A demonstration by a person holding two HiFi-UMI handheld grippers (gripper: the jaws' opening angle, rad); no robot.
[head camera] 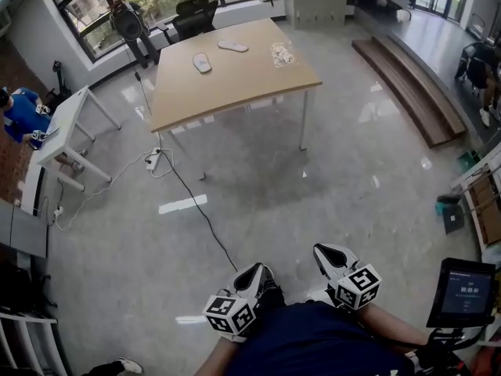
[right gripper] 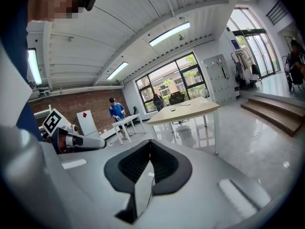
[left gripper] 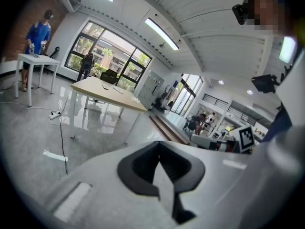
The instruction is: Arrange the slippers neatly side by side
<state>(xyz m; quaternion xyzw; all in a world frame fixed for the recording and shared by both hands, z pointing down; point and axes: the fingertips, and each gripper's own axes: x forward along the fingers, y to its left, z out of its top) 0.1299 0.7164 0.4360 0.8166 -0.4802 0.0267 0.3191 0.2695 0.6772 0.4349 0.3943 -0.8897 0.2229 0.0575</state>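
Jaws of the left gripper (head camera: 252,274) and the right gripper (head camera: 330,257) are pressed together, with nothing between them. One slipper (head camera: 202,63) and the other slipper (head camera: 232,46) lie apart on the wooden table (head camera: 235,92), well away from both grippers.

surface: wooden table (head camera: 235,92), white legs, on glossy grey floor (head camera: 313,210) | on it: near slipper (head camera: 202,63), far slipper (head camera: 232,46), both pale, apart, angled differently | by right edge: small crumpled pale item (head camera: 282,53)
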